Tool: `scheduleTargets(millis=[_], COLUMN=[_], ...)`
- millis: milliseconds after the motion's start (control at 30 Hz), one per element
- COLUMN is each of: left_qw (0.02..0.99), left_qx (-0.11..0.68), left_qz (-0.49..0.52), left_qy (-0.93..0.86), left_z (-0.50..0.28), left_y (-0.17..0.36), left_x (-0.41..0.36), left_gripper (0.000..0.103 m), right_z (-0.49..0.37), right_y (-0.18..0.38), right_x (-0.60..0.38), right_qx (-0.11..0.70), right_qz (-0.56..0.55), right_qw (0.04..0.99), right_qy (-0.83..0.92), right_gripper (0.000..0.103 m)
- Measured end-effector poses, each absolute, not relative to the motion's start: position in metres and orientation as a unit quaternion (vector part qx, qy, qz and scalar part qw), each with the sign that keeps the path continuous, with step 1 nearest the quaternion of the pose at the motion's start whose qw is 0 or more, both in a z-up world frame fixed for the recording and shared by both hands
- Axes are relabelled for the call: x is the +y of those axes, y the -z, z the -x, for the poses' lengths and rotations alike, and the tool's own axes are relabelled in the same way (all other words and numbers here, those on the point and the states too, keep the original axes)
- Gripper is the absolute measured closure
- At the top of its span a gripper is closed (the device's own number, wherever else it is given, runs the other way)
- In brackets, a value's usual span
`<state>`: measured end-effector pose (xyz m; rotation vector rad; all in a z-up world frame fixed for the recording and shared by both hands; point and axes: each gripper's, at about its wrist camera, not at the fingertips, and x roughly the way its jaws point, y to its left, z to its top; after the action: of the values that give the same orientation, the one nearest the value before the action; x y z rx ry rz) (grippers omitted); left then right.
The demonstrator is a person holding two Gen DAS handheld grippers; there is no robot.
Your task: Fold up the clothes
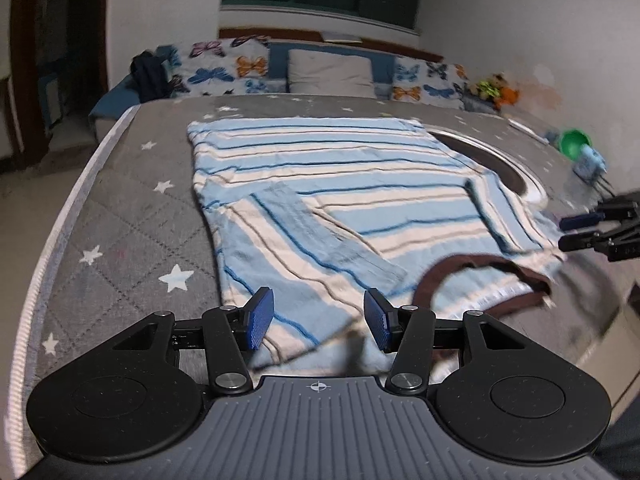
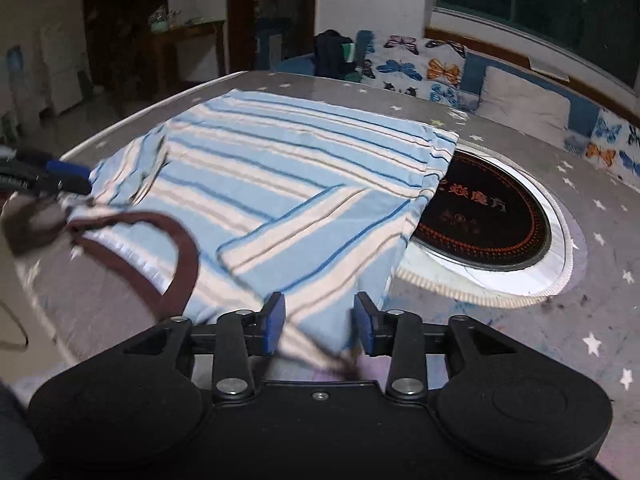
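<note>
A blue, white and brown striped shirt (image 1: 328, 200) with a dark brown collar (image 1: 480, 276) lies spread on the grey star-print table (image 1: 132, 216), both sleeves folded in over the body. My left gripper (image 1: 318, 320) is open, its blue pads either side of the shirt's near shoulder corner. My right gripper (image 2: 320, 322) is open too, its pads either side of the other shoulder corner of the shirt (image 2: 288, 184). The collar (image 2: 176, 248) is blurred by motion. Each gripper shows at the edge of the other's view: the right (image 1: 580, 230), the left (image 2: 60, 178).
A round black hotplate (image 2: 484, 216) is set in the table, partly under the shirt's hem. A green bowl (image 1: 574, 142) and a small blue thing sit at the far right. A bench with butterfly cushions (image 1: 224, 68) runs behind the table.
</note>
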<state>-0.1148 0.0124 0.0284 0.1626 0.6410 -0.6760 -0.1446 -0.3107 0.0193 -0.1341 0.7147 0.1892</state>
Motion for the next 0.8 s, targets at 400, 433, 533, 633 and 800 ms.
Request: scheduleTargets(millis=[400, 433, 533, 633, 800], left_qw=[0.855, 0.852, 0.847, 0.840, 0.846], left_qx=[0.265, 0.264, 0.263, 0.262, 0.251], left_qz=[-0.185, -0.192, -0.211, -0.225, -0.218], left_qy=[0.407, 0.408, 0.411, 0.418, 0.417], left_z=[0.158, 0.158, 0.155, 0.150, 0.142], left_y=[-0.022, -0.020, -0.015, -0.010, -0.016], left_x=[-0.012, -0.015, -0.021, -0.027, -0.028], left_gripper=[0.047, 0.047, 0.048, 0.071, 0.086], right_z=[0.143, 0.143, 0.137, 0.134, 0.134], right_y=[-0.004, -0.004, -0.004, -0.005, -0.006], right_x=[-0.267, -0.265, -0.262, -0.263, -0.264], right_qx=[0.336, 0.335, 0.335, 0.338, 0.341], right_qz=[0.173, 0.176, 0.179, 0.180, 0.178], right_qw=[0.913, 0.912, 0.910, 0.909, 0.907], right_qy=[-0.156, -0.157, -0.163, -0.166, -0.169], right_gripper=[0.054, 0.054, 0.054, 0.054, 0.054])
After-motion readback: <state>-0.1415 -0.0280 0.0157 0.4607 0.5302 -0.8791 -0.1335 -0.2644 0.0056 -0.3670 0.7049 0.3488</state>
